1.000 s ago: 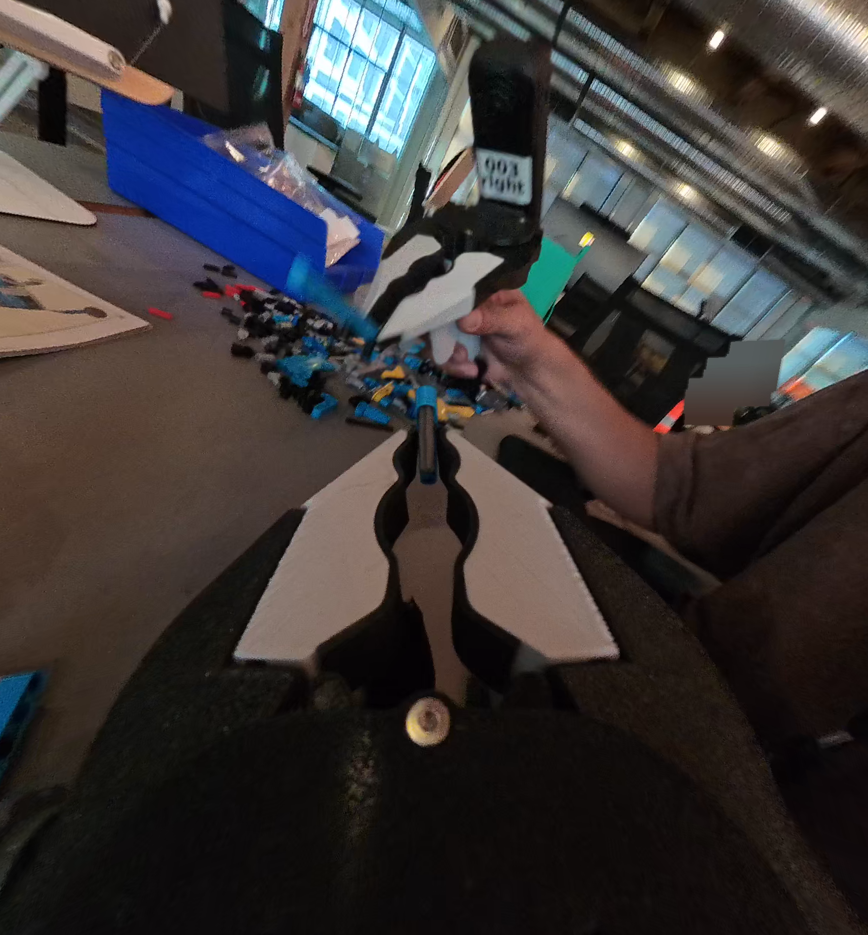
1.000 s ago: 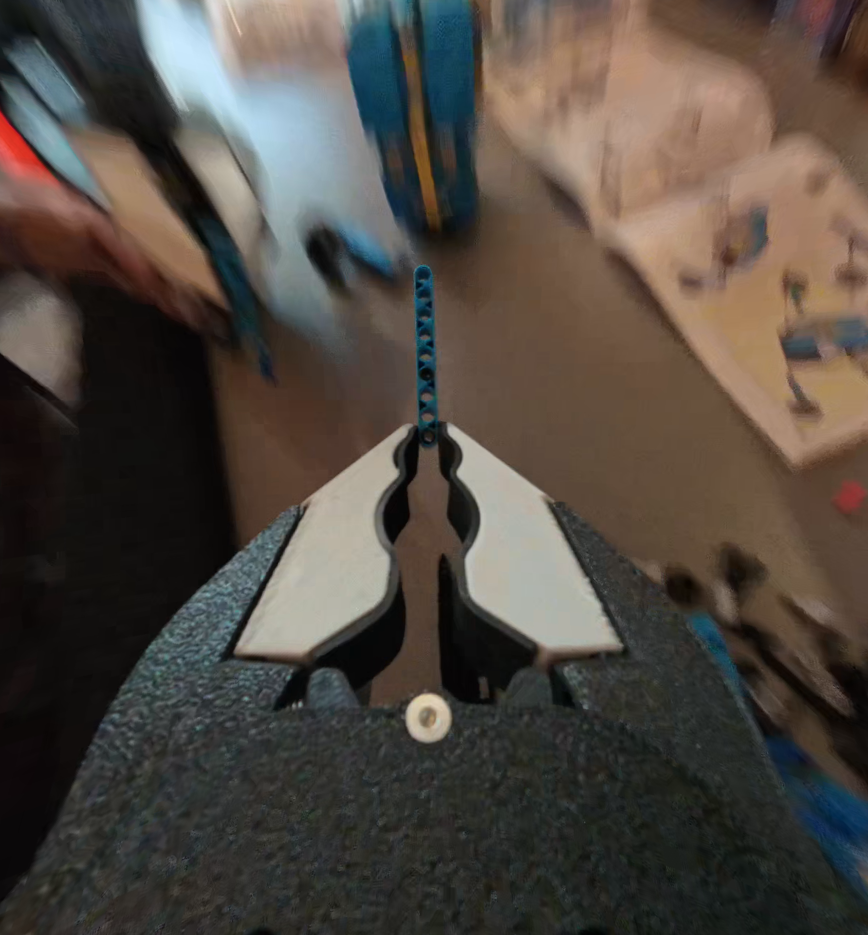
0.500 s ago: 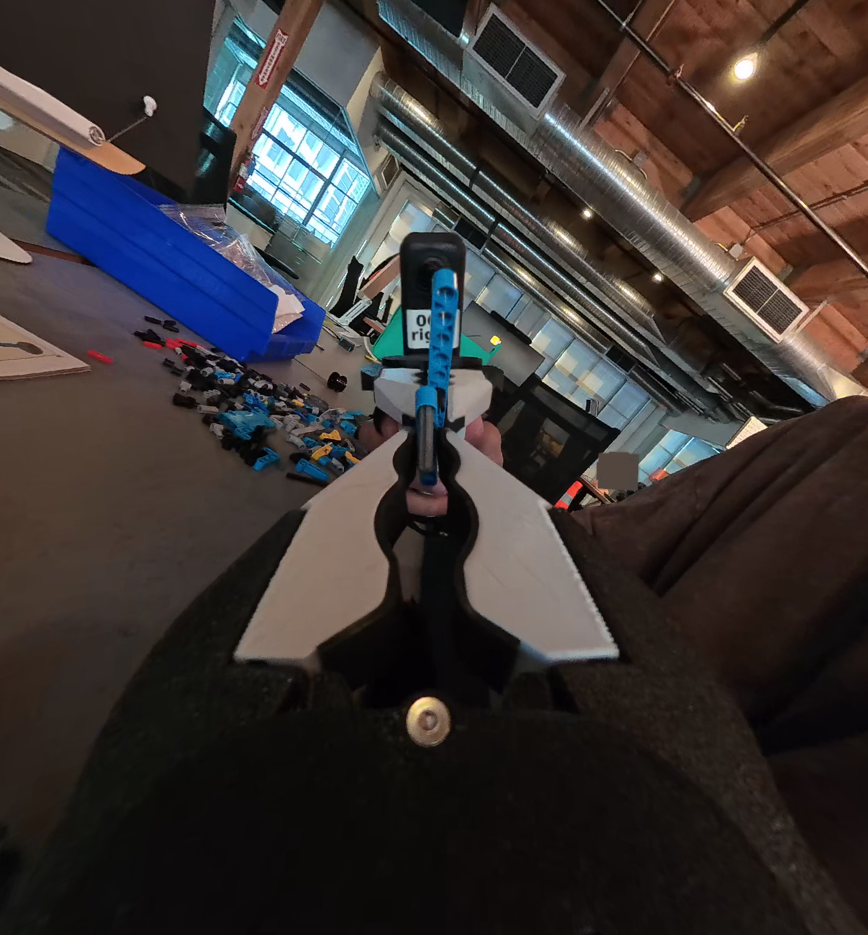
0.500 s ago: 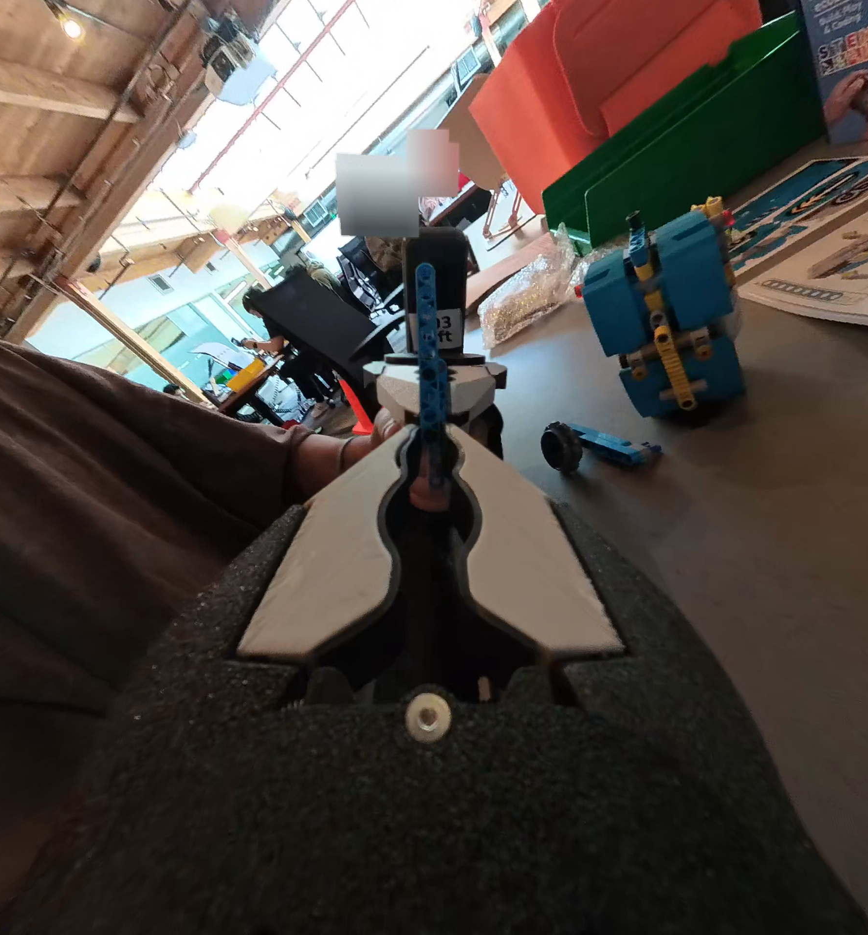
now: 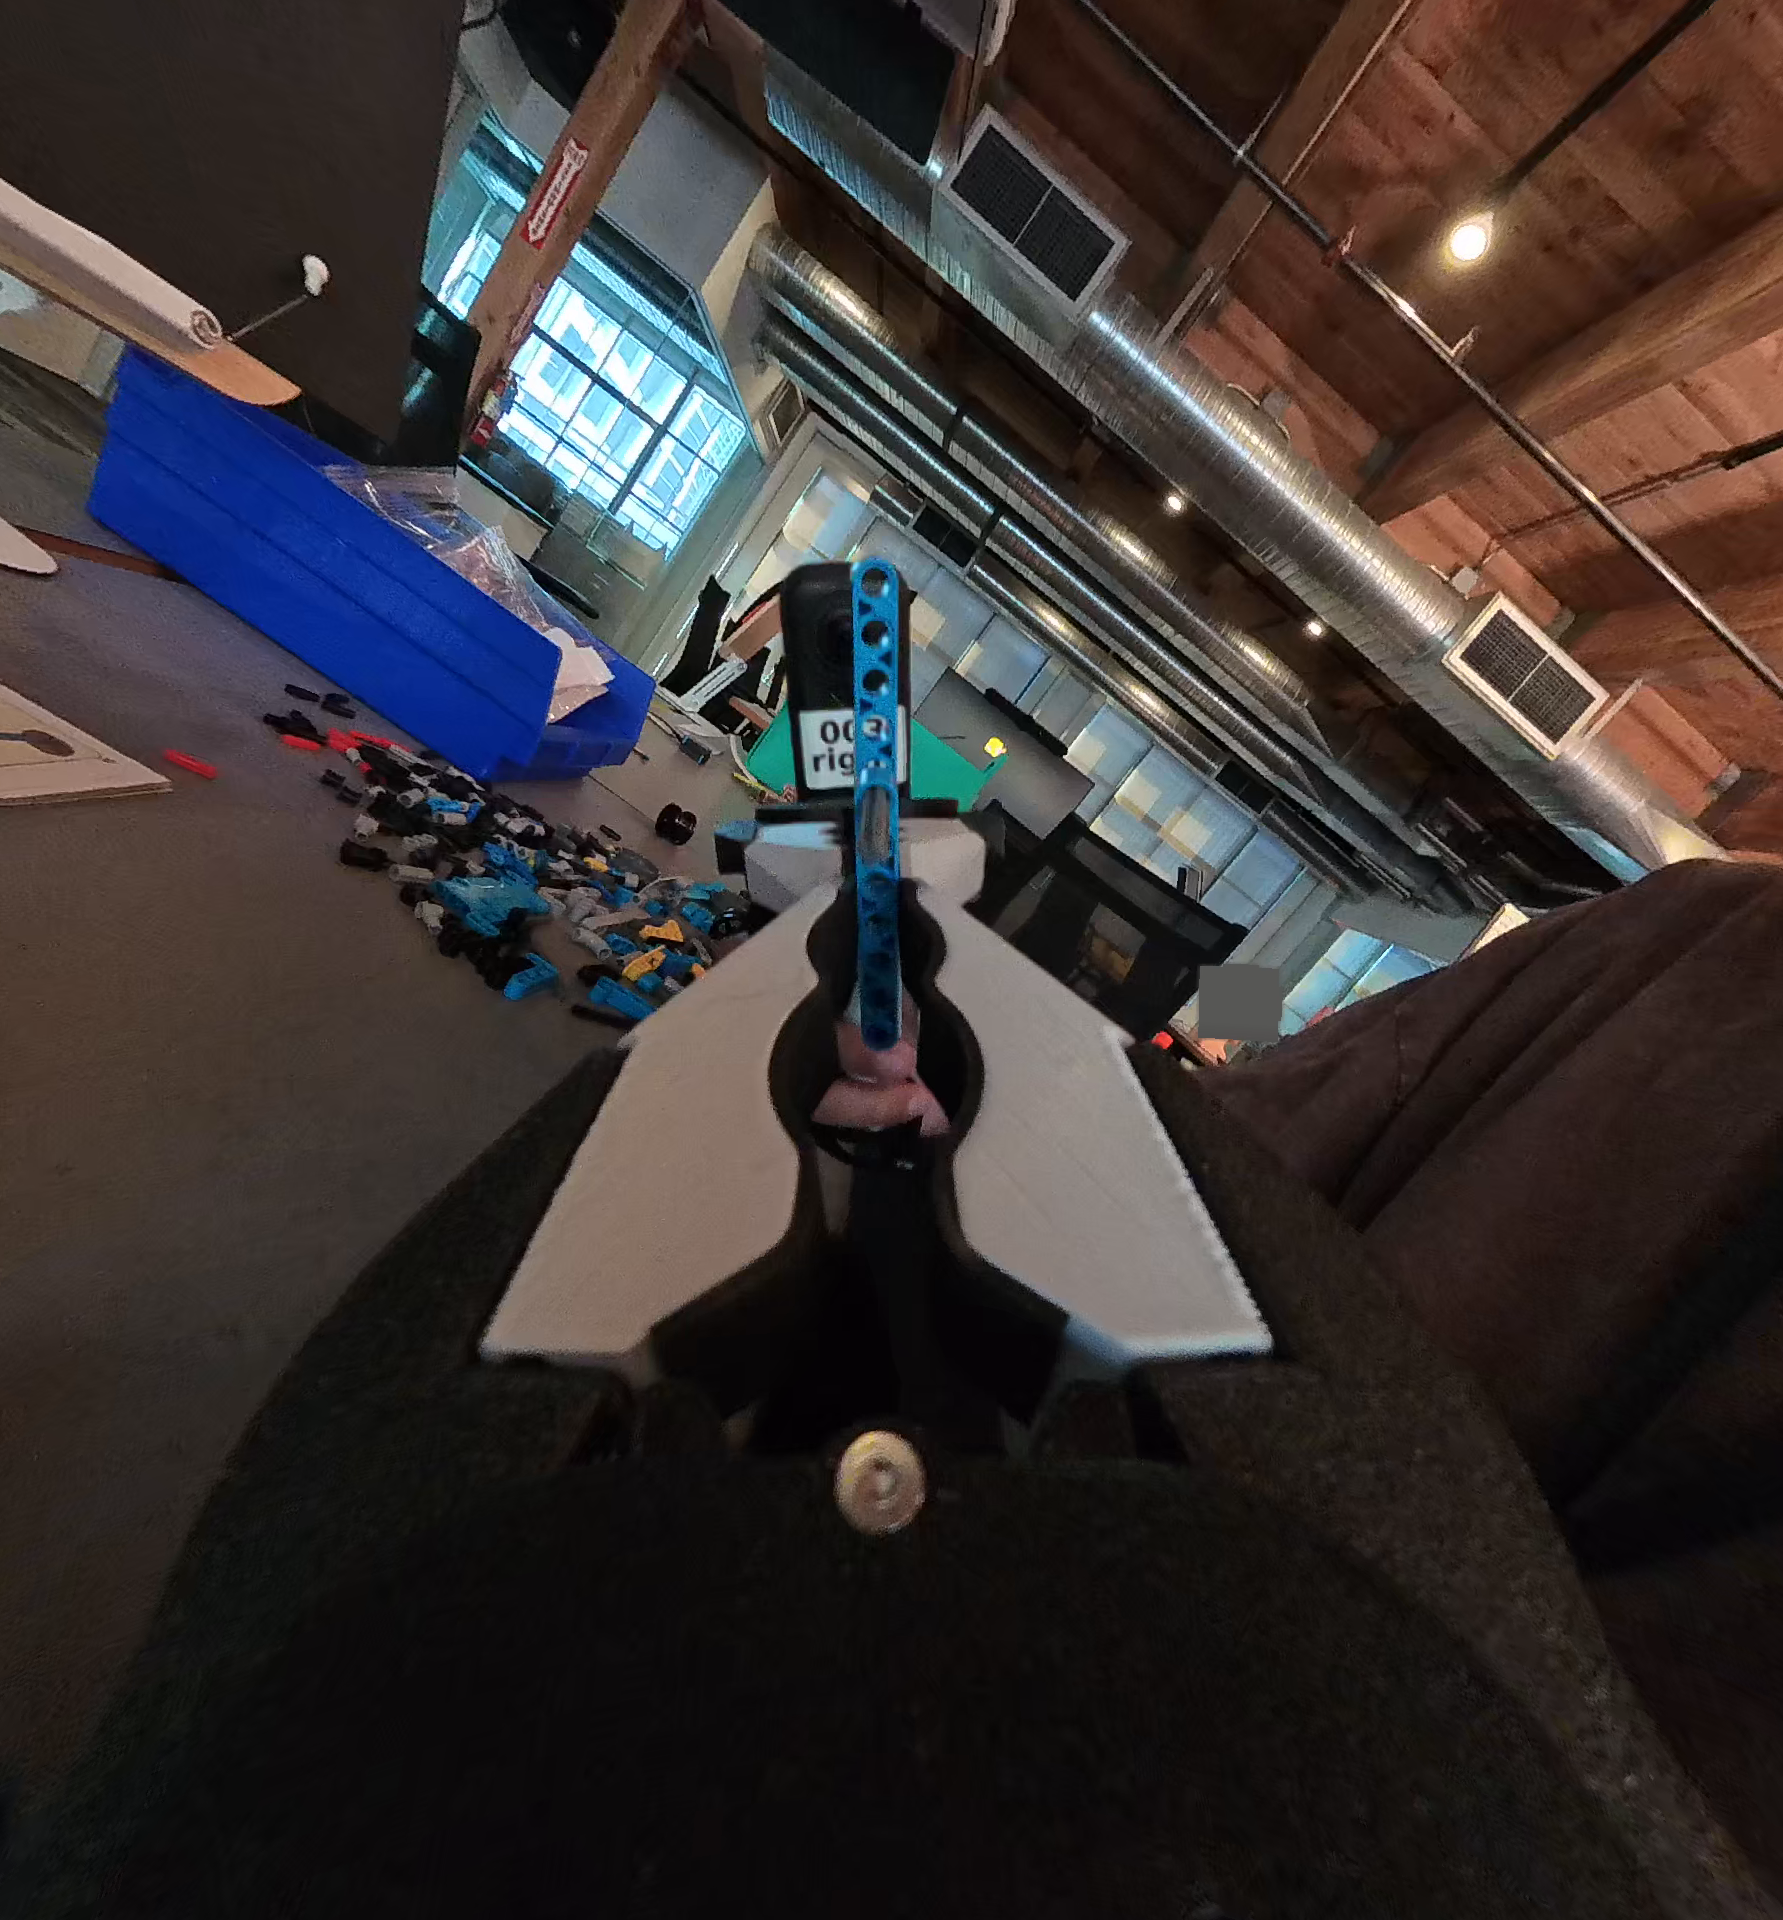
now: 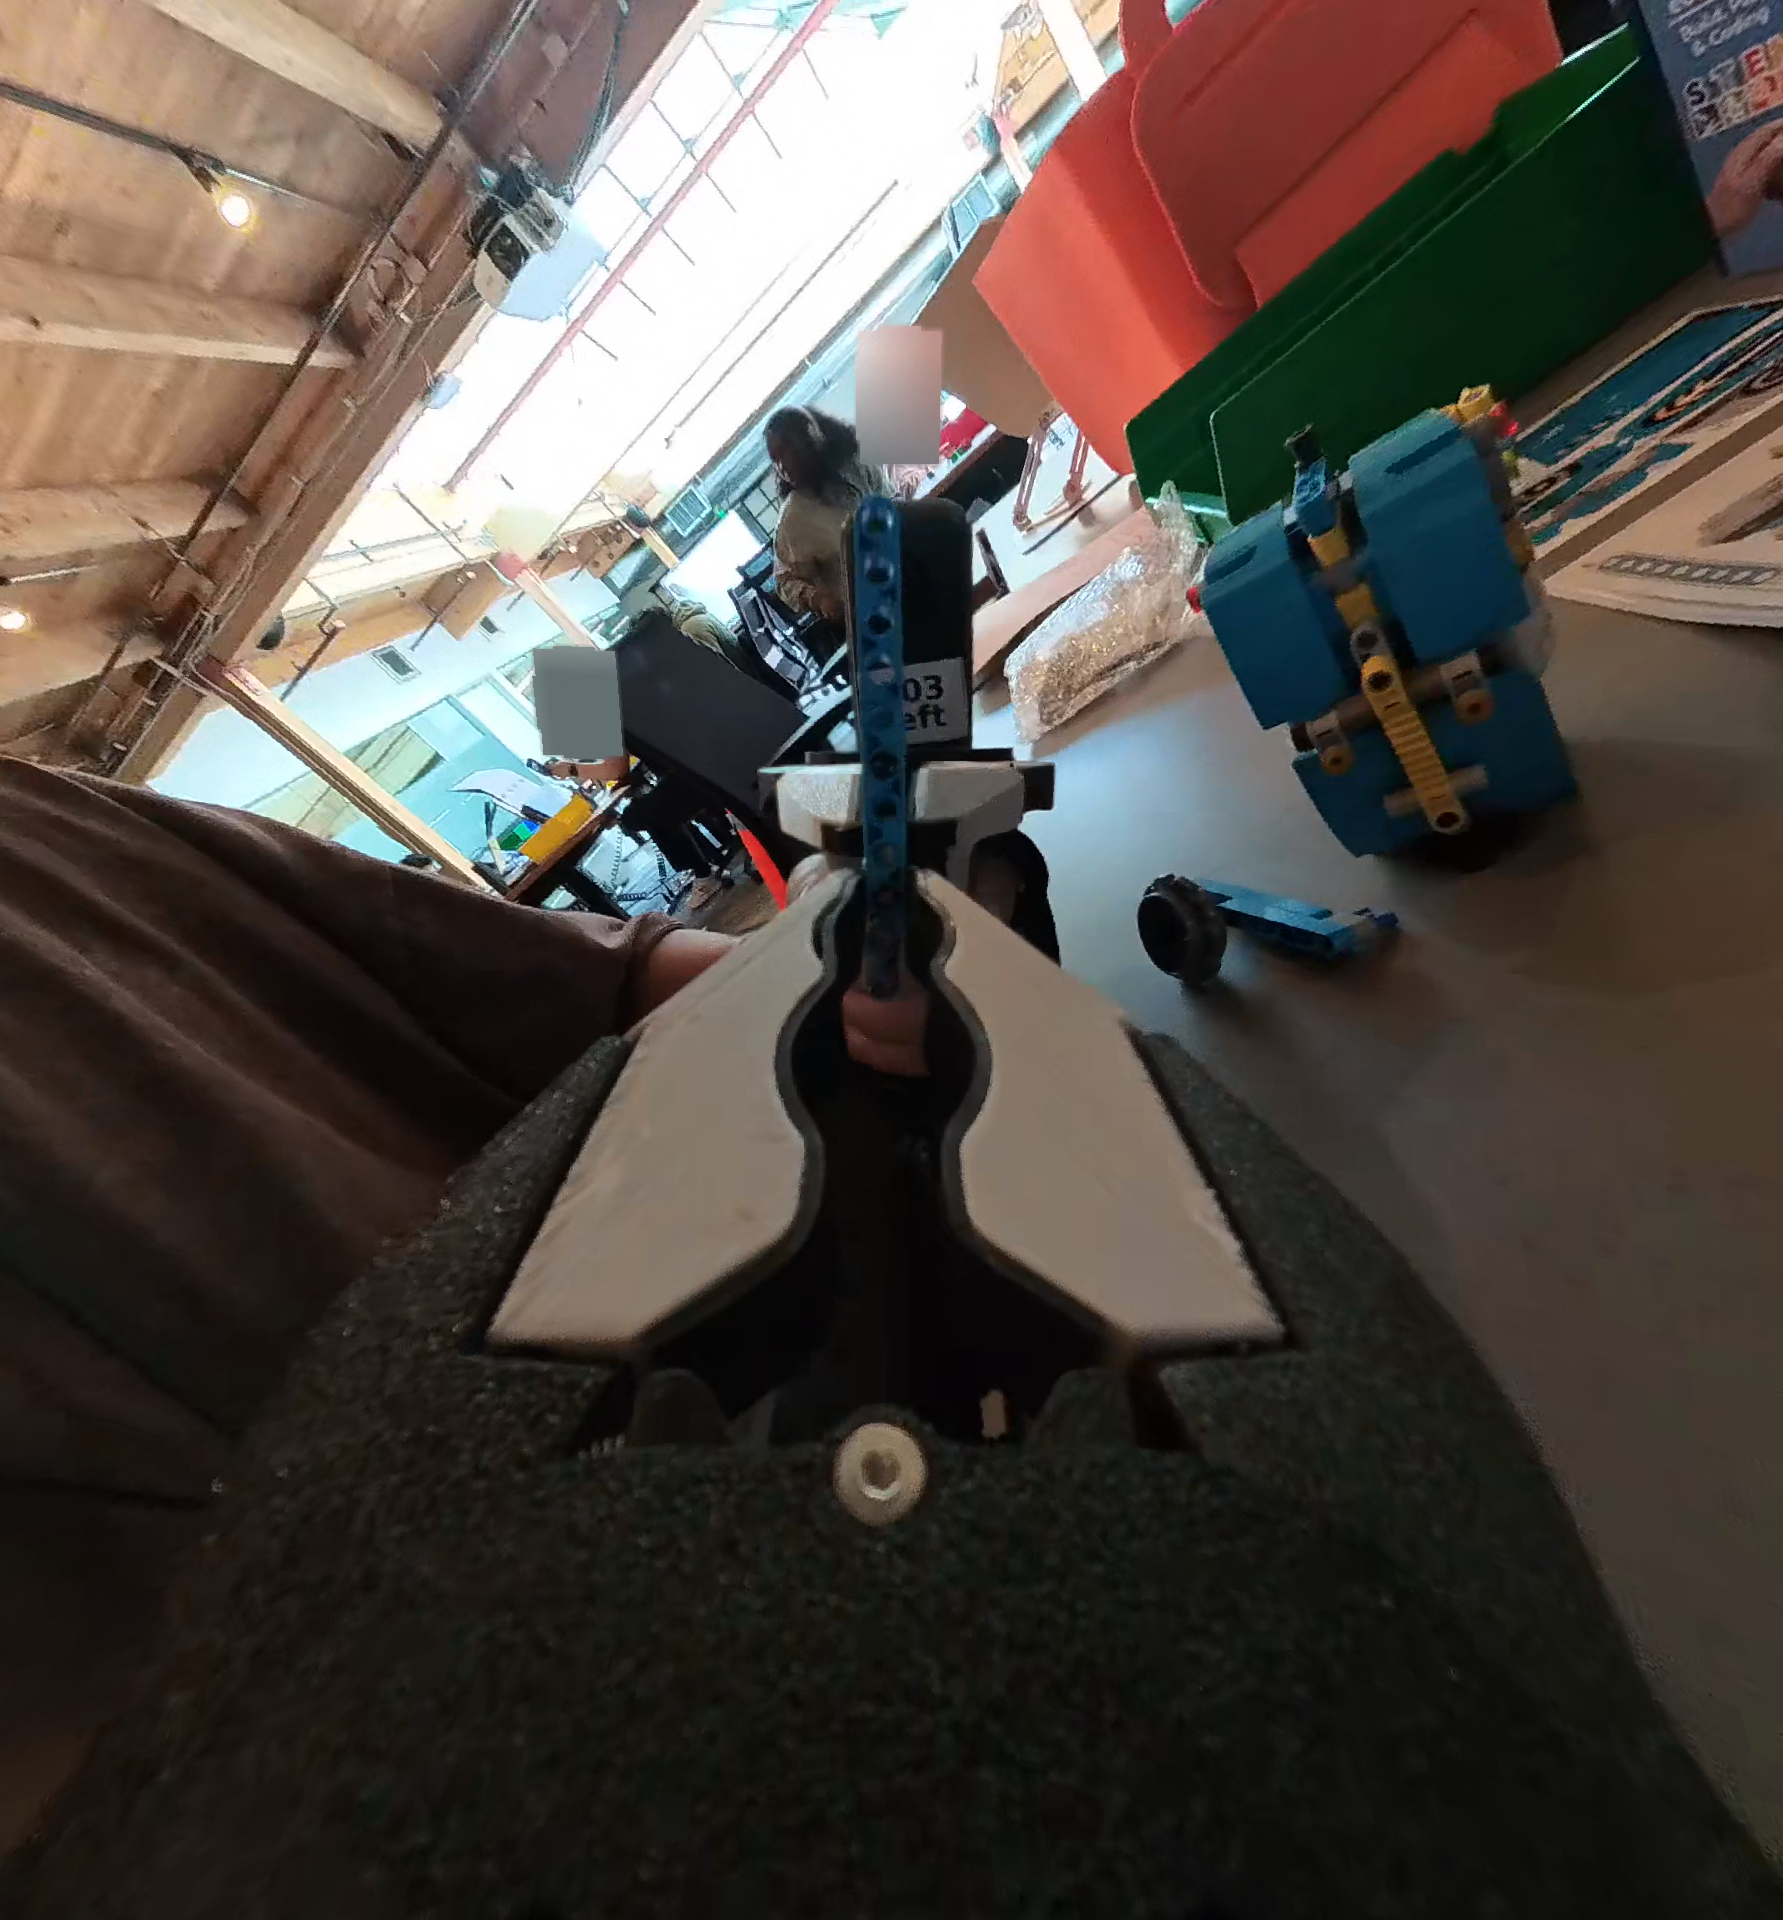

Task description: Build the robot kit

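Two grippers face each other, nose to nose, up above the grey desk [image 5: 139, 1039]. The right gripper [image 6: 885, 883] has its jaws pinching the low end of a thin blue strip with holes [image 6: 879, 665], and the strip stands straight up.

The left gripper [image 5: 879, 899] has its jaws close together, with the same strip in the small gap at their tips. I cannot tell if these jaws grip the strip, hold some thin grey thing by it, or only sit around it.

Near the left gripper, a pile of small pieces [image 5: 523, 883] lies on the desk, with a blue bin [image 5: 326, 582] behind it. Near the right gripper sit a blue block model [image 6: 1386, 665], a small wheel piece [image 6: 1183, 940], paper sheets [image 6: 1697, 540] and a green bin [image 6: 1386, 416]. A brown sleeve [image 6: 243, 935] fills the side.
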A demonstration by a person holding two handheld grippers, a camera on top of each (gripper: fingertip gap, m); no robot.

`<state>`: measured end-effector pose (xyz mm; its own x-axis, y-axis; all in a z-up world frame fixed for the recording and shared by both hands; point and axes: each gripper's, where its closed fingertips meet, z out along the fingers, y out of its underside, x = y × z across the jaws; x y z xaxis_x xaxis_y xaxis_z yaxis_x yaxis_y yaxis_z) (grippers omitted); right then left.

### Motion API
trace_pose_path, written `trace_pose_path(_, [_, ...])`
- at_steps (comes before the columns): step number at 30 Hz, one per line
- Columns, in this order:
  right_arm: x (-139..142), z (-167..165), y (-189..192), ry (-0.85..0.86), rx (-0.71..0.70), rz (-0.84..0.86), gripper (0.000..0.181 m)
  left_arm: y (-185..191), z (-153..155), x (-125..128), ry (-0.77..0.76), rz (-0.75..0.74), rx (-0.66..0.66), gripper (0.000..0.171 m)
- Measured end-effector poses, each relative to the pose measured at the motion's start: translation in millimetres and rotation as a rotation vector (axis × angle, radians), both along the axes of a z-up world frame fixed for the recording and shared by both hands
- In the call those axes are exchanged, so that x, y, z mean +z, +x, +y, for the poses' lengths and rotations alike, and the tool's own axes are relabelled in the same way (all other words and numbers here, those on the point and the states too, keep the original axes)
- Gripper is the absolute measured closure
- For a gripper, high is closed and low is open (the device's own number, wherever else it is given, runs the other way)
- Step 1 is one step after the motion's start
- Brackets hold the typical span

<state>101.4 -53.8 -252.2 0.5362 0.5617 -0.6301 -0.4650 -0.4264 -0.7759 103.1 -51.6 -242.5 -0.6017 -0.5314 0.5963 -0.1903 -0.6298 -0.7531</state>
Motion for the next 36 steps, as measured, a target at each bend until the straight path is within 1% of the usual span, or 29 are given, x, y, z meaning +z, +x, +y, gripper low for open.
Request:
trace_pose_path(3, [-6.1, 4.4, -7.5, -0.022, -0.016, -0.003, 0.175, 1.4, 5.6, 2.7, -0.042, -0.006, 0.015, 0.166])
trace_pose_path(5, [-1.2, 9.7, -8.4, 0.001, -0.063, 0.036, 0.175, 0.8, 10.9, 6.9, -0.082, -0.022, 0.022, 0.165])
trace_pose_path(7, [0.3, 14.2, -6.5, 0.015, -0.1, 0.035, 0.175, 1.9, 15.4, 7.0, -0.111, -0.018, 0.034, 0.166])
trace_pose_path(10, [-1.3, 16.2, -6.7, 0.004, -0.084, 0.068, 0.175, 3.3, 17.0, 5.3, -0.153, 0.002, 0.014, 0.165])
trace_pose_path(15, [-5.3, 17.1, -4.2, -0.002, -0.101, 0.069, 0.175, 5.3, 17.5, 1.0, -0.136, 0.024, 0.024, 0.165])
trace_pose_path(18, [-7.3, 18.6, -2.5, -0.016, -0.095, 0.099, 0.175, 7.3, 17.8, -2.0, -0.133, 0.039, 0.029, 0.165])
trace_pose_path(21, [-6.4, 18.7, -1.3, -0.013, -0.097, 0.113, 0.175, 9.2, 10.8, -5.9, -0.1, 0.057, 0.017, 0.165])
trace_pose_path(28, [-9.0, 18.6, -0.4, -0.016, -0.097, 0.104, 0.175, 10.3, 10.4, -9.0, -0.086, 0.074, 0.023, 0.165])
trace_pose_path(31, [-11.2, 20.5, 0.2, -0.026, -0.094, 0.117, 0.174, 14.1, 11.5, -11.8, -0.093, 0.095, 0.036, 0.16])
trace_pose_path(32, [-12.1, 21.4, -0.1, -0.027, -0.097, 0.119, 0.174, 14.6, 11.6, -11.7, -0.09, 0.095, 0.036, 0.165])
trace_pose_path(34, [-13.8, 23.3, 1.9, -0.035, -0.099, 0.153, 0.175, 17.4, 12.9, -13.6, -0.054, 0.105, 0.061, 0.165])
trace_pose_path(36, [-19.3, 25.2, 6.7, -0.065, -0.092, 0.217, 0.175, 22.6, 14.9, -19.8, -0.057, 0.161, 0.081, 0.165])
